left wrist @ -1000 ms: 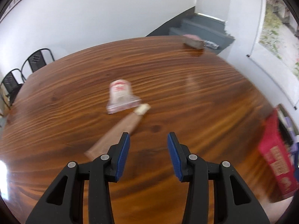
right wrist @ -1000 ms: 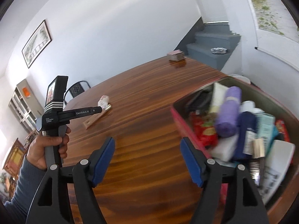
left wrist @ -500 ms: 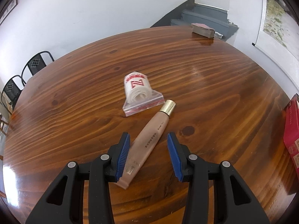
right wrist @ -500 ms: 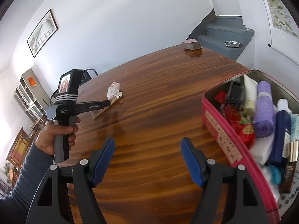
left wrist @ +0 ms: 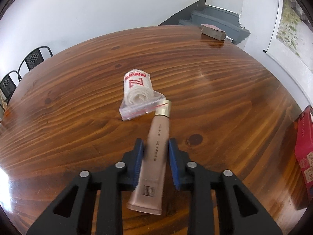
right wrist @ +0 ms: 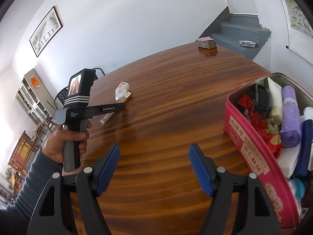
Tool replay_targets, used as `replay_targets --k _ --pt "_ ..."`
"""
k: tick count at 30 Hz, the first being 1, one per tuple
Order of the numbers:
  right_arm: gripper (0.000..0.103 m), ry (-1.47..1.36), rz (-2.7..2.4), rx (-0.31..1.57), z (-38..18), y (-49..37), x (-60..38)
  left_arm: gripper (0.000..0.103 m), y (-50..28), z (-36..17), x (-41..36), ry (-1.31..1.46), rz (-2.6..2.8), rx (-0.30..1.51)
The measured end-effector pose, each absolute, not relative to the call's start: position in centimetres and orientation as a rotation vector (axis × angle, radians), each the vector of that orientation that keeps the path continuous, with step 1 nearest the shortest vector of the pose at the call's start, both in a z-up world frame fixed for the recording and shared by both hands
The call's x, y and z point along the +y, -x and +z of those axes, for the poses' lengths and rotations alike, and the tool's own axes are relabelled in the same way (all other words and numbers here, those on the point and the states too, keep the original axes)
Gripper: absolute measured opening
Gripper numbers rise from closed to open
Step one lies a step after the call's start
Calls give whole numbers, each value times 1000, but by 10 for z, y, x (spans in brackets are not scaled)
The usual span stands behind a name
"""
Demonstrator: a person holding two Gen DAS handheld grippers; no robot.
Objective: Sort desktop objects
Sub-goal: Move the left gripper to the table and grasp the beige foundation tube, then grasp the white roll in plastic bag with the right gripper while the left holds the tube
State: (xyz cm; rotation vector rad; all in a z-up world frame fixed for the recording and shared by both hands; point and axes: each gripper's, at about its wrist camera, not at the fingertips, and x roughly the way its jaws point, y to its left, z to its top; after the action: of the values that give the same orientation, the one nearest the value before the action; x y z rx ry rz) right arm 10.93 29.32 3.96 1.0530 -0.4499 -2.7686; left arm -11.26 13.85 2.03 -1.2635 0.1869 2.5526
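Note:
A beige cosmetic tube [left wrist: 156, 152] with a gold cap lies on the round wooden table [left wrist: 78, 117], lengthwise between the blue pads of my left gripper [left wrist: 155, 143]. The jaws are closing and both pads touch the tube's sides. Its cap rests against a clear zip bag [left wrist: 138, 92] holding a white roll with red print. In the right wrist view a hand holds the left gripper [right wrist: 121, 107] over the tube [right wrist: 106, 118], with the bag [right wrist: 121, 90] beyond it. My right gripper [right wrist: 154, 150] hovers open over bare wood, nothing between its fingers.
A red tin box [right wrist: 244, 143] packed with several items stands at the right, its side also showing in the left wrist view [left wrist: 305, 146]. A deck of cards [left wrist: 213, 31] sits at the table's far edge. Black chairs [left wrist: 35, 58] stand beyond the left rim.
The left jaws have narrowed onto the tube, which has swung to lie straight between the pads. The right gripper has drifted left, so less of the red box shows.

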Motion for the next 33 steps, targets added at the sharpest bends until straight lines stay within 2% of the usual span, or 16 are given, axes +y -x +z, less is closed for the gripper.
replay_targets --k 8,10,21,24,26,28,33 --pt "77 -1093 -2726 -394 40 -76 282 23 91 31 108 1245 2588 65" --pt "77 -1108 -2701 -385 40 -62 277 14 83 37 96 1232 2596 45" --pt "77 -1175 -2632 -442 33 27 237 15 65 39 48 1250 2596 -36" --pt "77 -1169 -2634 -482 31 34 233 29 70 41 49 1239 2586 -89" --pt "77 -1171 -2631 -501 28 36 231 47 74 43 58 1215 2588 -68" --pt "77 -1179 -2636 -506 26 37 231 51 77 43 69 1199 2607 -21" --pt "77 -1181 -2660 -503 24 33 241 52 92 32 92 1237 2600 48"
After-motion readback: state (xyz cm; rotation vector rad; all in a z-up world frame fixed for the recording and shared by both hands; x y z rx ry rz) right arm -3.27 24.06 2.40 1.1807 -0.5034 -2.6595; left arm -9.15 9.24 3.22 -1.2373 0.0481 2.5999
